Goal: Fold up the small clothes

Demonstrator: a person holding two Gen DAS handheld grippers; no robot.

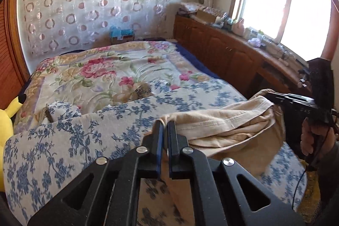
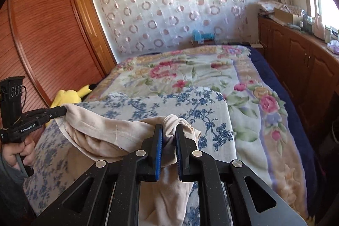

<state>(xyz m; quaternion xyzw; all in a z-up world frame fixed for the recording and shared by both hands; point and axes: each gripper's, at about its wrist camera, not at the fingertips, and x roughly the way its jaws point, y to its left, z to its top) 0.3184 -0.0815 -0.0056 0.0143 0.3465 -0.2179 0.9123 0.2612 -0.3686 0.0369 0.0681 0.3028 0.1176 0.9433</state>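
Beige garment (image 2: 101,132), stretched between left tongs (image 1: 165,123) and right tongs (image 2: 168,128), both clamped on it

Bed (image 2: 254,120) under me w/ a floral blanket (image 1: 110,69), pink and yellow blooms. Blue-flowered sheet (image 1: 63,137) lies over its near end. Yellow plush toy (image 2: 67,95) at the bed's left edge, beside a wooden wardrobe (image 2: 46,41) w/ slatted doors. Back wall hung w/ a sheer curtain (image 1: 91,1), ring pattern. Small blue item (image 2: 202,36) at the bed's far end, can't tell what. Right side: low wooden cabinets (image 1: 222,52), top cluttered w/ boxes and bits, under a bright window (image 1: 281,3).
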